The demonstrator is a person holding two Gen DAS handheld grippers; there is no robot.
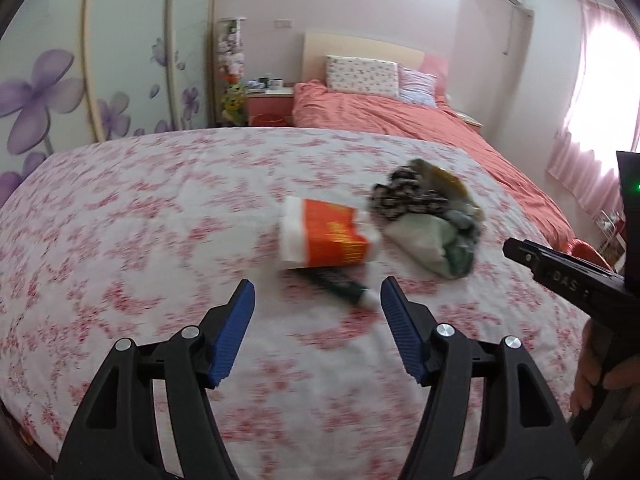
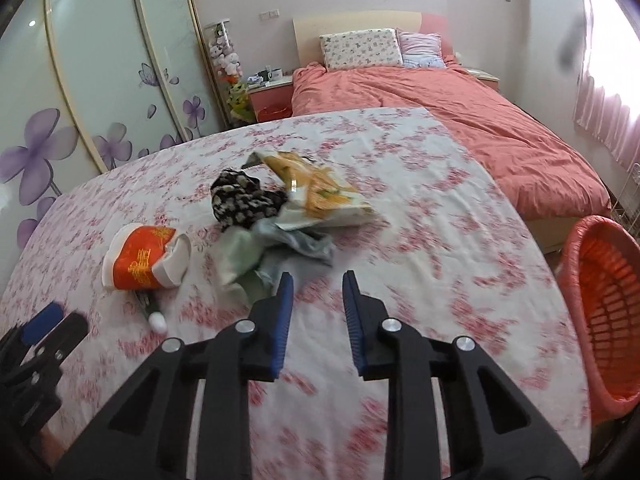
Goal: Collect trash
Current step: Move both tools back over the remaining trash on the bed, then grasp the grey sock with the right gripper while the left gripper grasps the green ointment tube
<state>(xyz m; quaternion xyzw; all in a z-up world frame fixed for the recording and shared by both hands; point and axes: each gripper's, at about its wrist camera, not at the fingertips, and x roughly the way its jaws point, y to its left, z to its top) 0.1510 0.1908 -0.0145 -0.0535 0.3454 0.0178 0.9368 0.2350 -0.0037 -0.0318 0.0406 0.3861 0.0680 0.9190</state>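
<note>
Left hand-held gripper [image 1: 317,294] spread wide over green tube [image 1: 340,285], right hand-held gripper [image 2: 317,285] parted, orange basket [image 2: 608,304] only in right view

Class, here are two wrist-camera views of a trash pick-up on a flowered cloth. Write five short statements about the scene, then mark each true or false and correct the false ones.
1. The orange paper cup lies on its side. True.
2. The left hand-held gripper is shut on the cup. False: its jaws are open and hold nothing.
3. The orange basket stands at the right edge of the flowered cloth. True.
4. The yellow wrapper is already in the basket. False: it lies on the cloth beside the black patterned scrap.
5. The right hand-held gripper grips the small green tube. False: it is open and empty; the tube lies by the cup.
</note>
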